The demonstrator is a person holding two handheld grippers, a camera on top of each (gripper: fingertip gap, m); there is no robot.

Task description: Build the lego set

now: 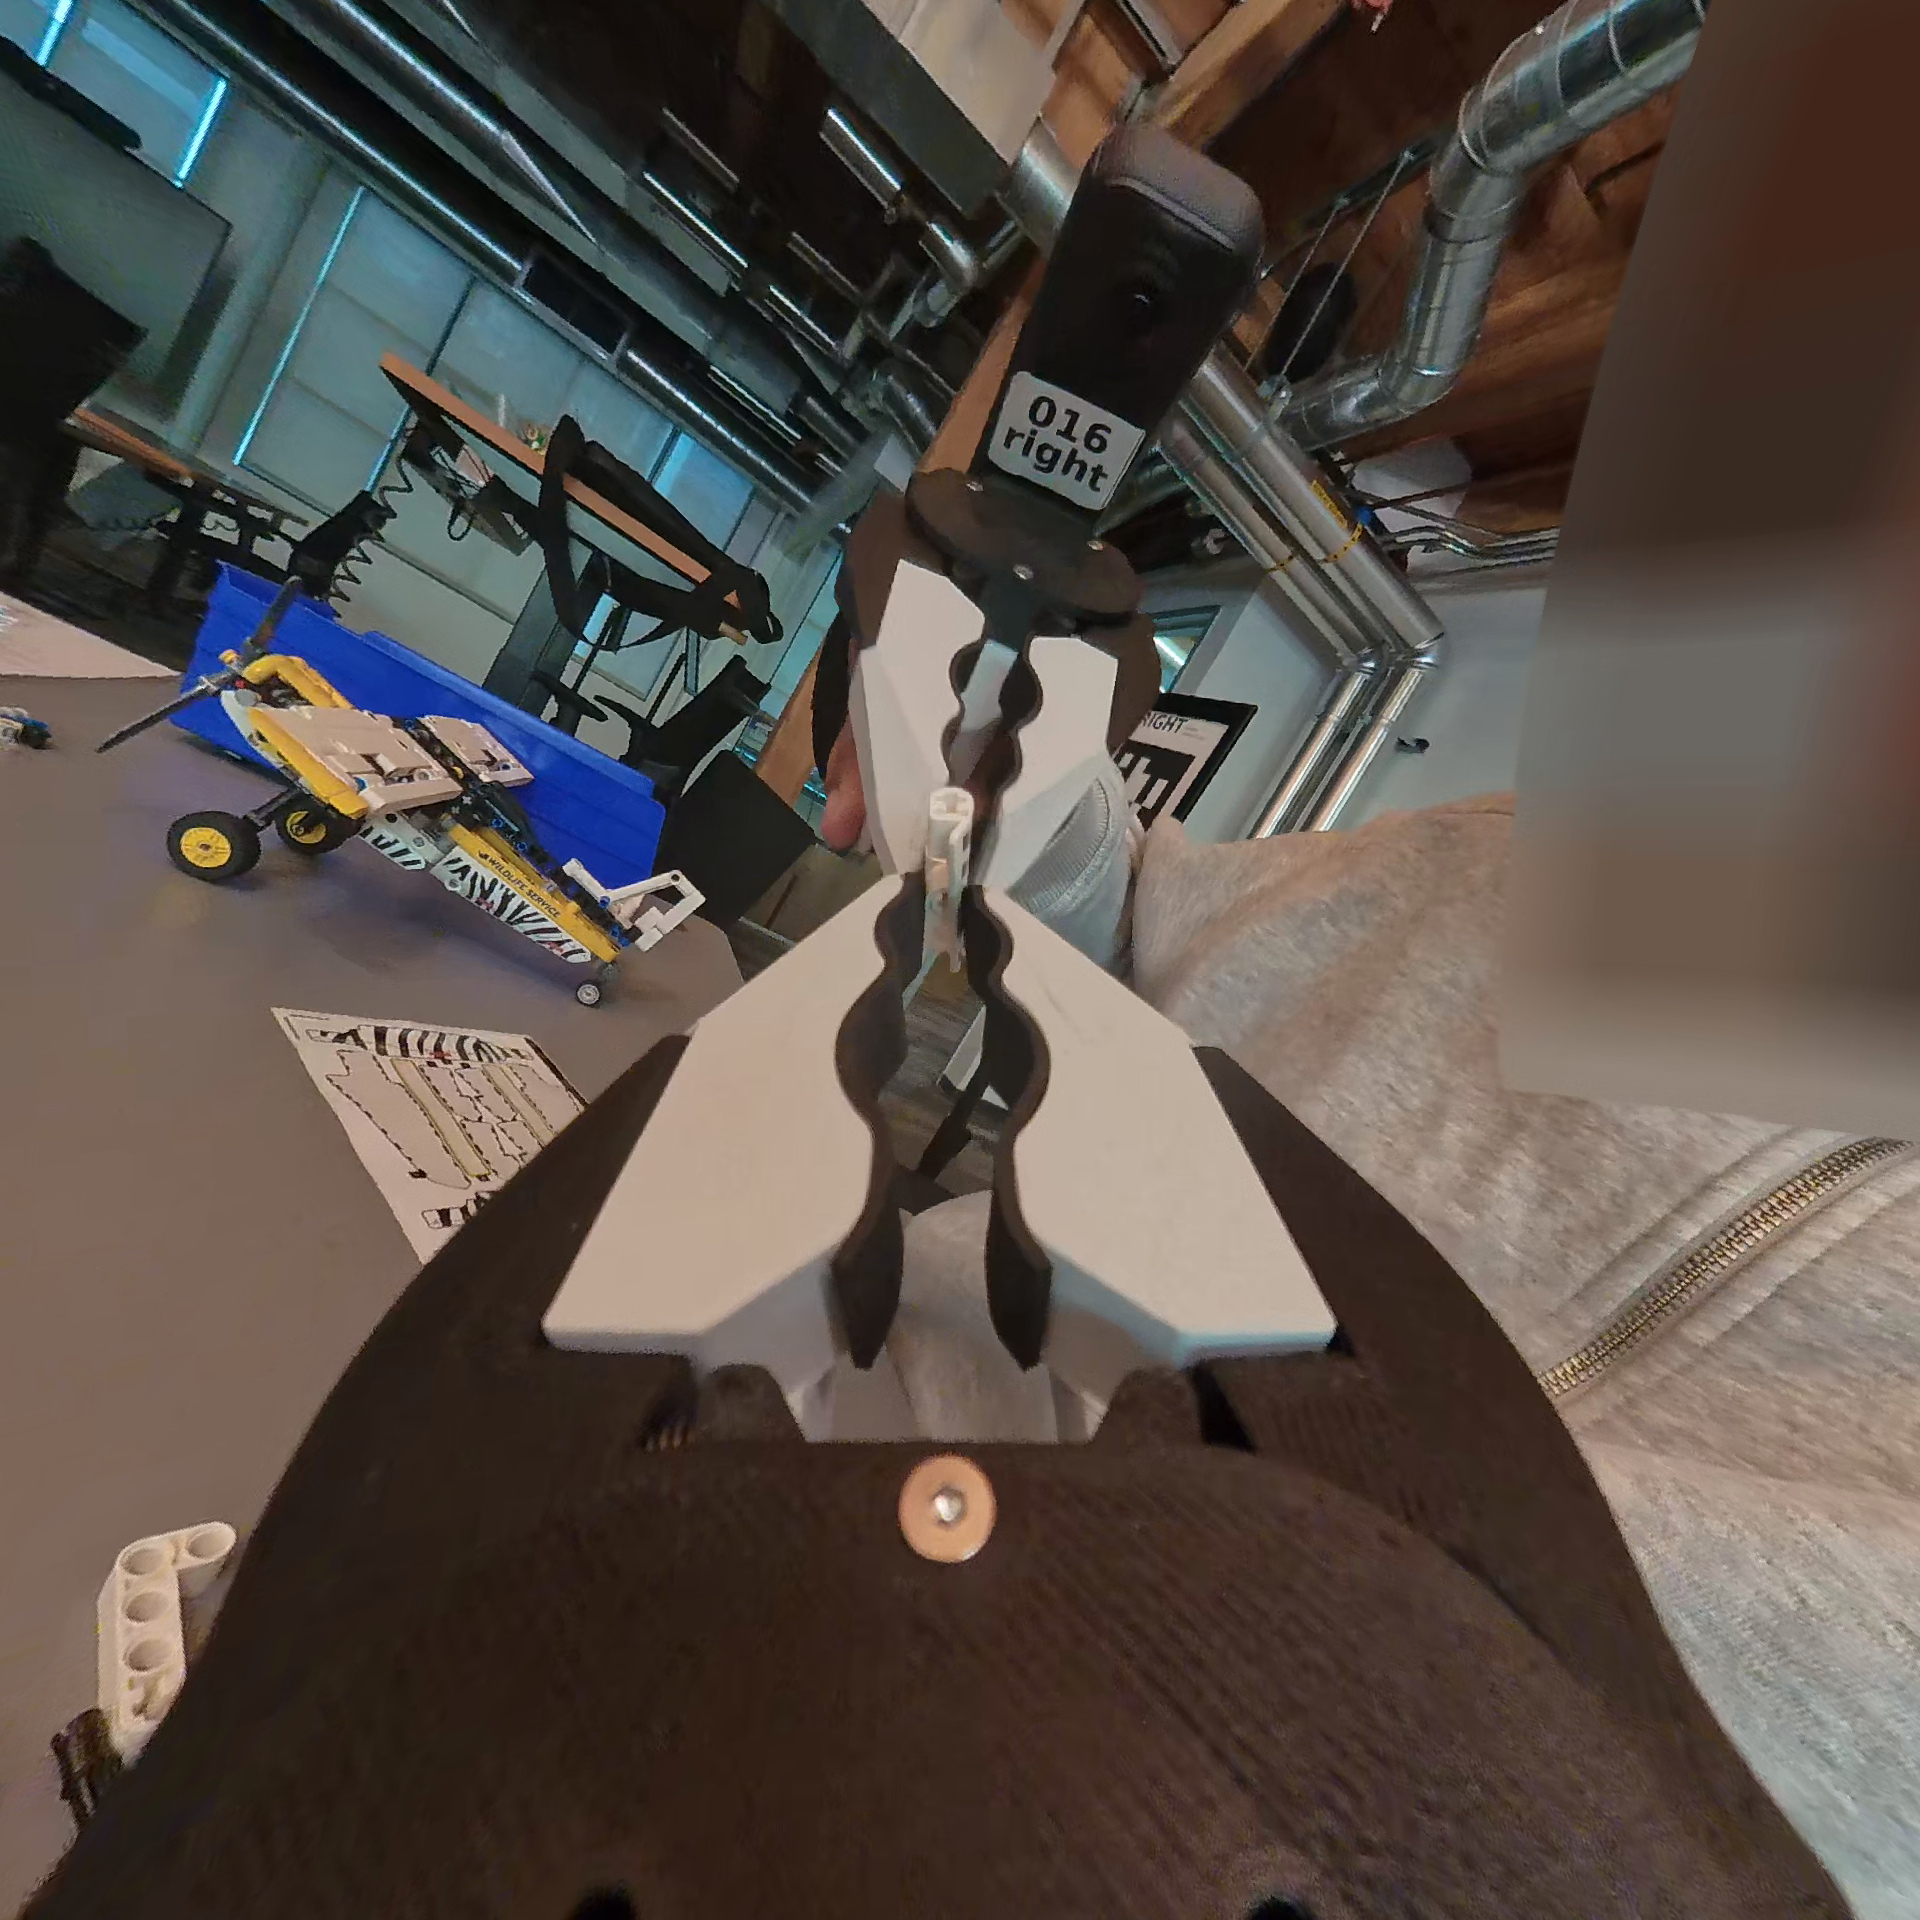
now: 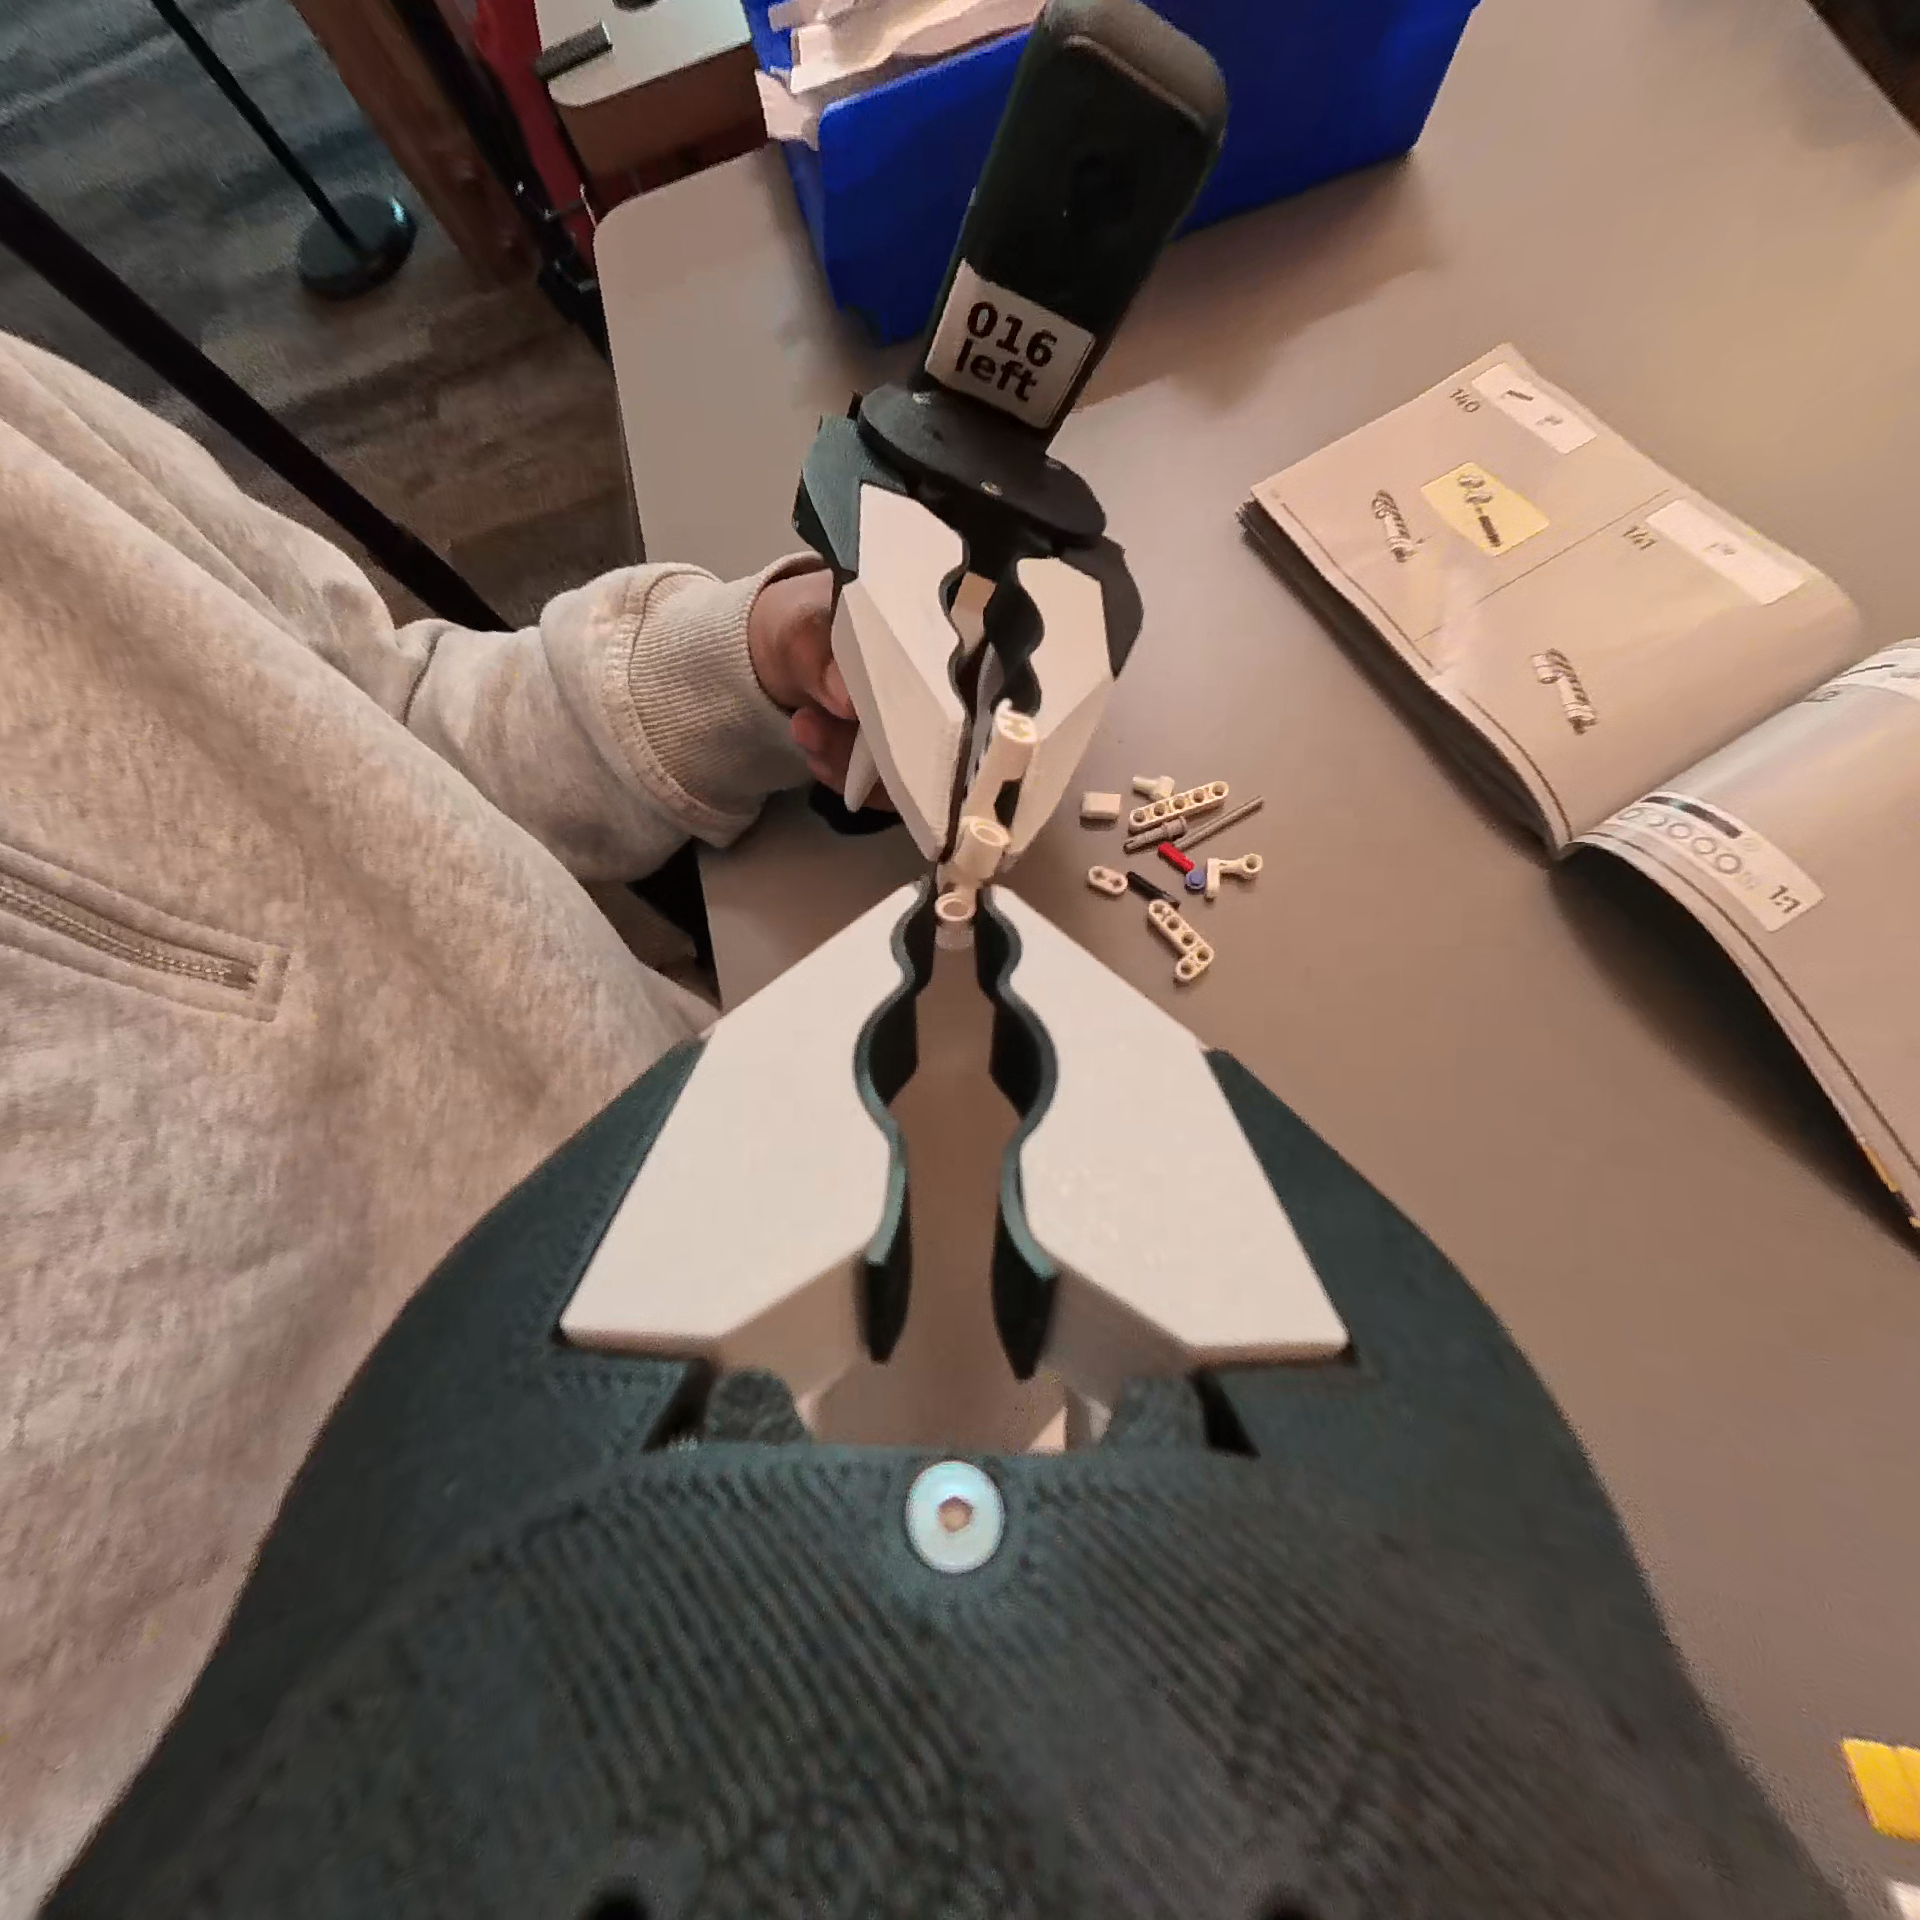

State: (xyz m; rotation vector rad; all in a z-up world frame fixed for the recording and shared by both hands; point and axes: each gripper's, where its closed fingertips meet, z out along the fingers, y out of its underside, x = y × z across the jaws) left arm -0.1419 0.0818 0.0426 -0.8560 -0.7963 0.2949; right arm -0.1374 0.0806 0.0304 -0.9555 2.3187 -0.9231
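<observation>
In the left wrist view, the left tongs (image 1: 948,894) filled the lower centre of the frame, pinching a small white lego assembly (image 1: 948,862) at their tips. Directly beyond, tip to tip with them, the right tongs (image 1: 987,758) came down from the upper centre, closed on the far end of the same piece. At the lower left edge a white angled beam (image 1: 156,1621) lay on the grey counter (image 1: 156,1143), with a sticker sheet (image 1: 436,1101) a little farther up. Beyond that, at middle left, stood the partly built yellow and white plane (image 1: 416,800) on its wheels, and a blue bin (image 1: 436,696) sat just behind it.

In the right wrist view, the right tongs (image 2: 951,914) rose from the bottom, gripping the lower end of the white assembly (image 2: 987,810) at centre frame. The left tongs (image 2: 977,800), held by a hand (image 2: 810,675) in a beige sleeve, clamped its upper part. Just right of centre a scatter of loose pieces (image 2: 1174,862) rested on the counter (image 2: 1455,260). At far right lay the open instruction booklet (image 2: 1558,623), and the blue bin (image 2: 894,187) stood at top centre.
</observation>
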